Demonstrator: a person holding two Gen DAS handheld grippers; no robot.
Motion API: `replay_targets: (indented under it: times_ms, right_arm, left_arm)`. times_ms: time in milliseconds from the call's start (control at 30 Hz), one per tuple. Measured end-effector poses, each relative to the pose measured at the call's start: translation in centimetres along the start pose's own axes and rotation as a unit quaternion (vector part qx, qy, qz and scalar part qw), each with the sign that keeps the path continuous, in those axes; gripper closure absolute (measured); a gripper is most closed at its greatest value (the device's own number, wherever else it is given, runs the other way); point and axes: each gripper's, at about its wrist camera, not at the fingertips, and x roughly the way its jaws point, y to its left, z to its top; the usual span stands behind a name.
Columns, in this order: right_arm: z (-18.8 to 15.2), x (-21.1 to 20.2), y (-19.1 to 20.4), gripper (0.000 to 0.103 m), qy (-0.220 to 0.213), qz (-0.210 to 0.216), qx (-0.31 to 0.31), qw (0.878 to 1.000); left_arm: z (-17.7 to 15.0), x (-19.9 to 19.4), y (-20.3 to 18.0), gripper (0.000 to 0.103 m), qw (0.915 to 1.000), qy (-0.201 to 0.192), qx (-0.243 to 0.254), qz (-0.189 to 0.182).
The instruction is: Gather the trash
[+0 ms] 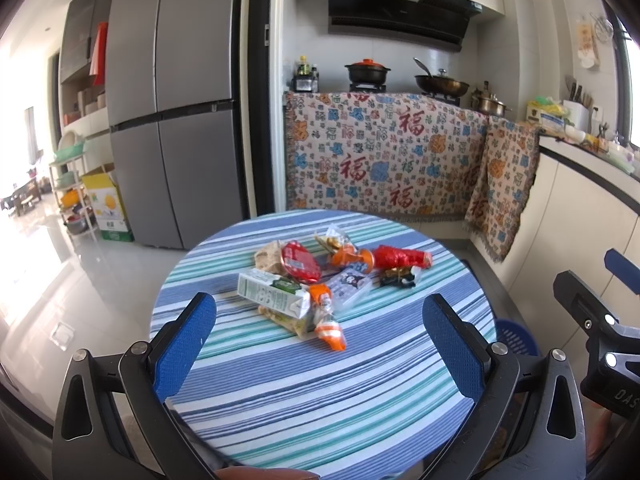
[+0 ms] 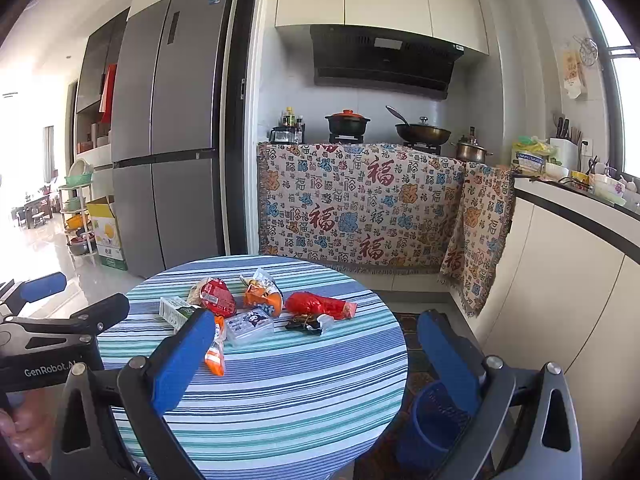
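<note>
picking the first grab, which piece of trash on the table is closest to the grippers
The orange wrapper, at the pile's front edge; the milk carton and red wrappers lie farther back.

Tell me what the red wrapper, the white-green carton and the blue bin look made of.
Red wrapper: glossy crinkled plastic film, likely.
White-green carton: matte printed paperboard with sharp folded edges.
Blue bin: seemingly moulded plastic with perforated, mesh-like walls.
</note>
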Motion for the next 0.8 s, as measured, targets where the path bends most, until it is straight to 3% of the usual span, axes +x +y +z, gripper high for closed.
replay_targets:
  times_ms: [800]
  right_arm:
    - [-0.10,0.11,0.03,0.000,0.002,0.001,0.000,1.000]
  left_arm:
    - [0.17,0.03,-0.06,0.000,1.0000,0.001,0.000,0.001]
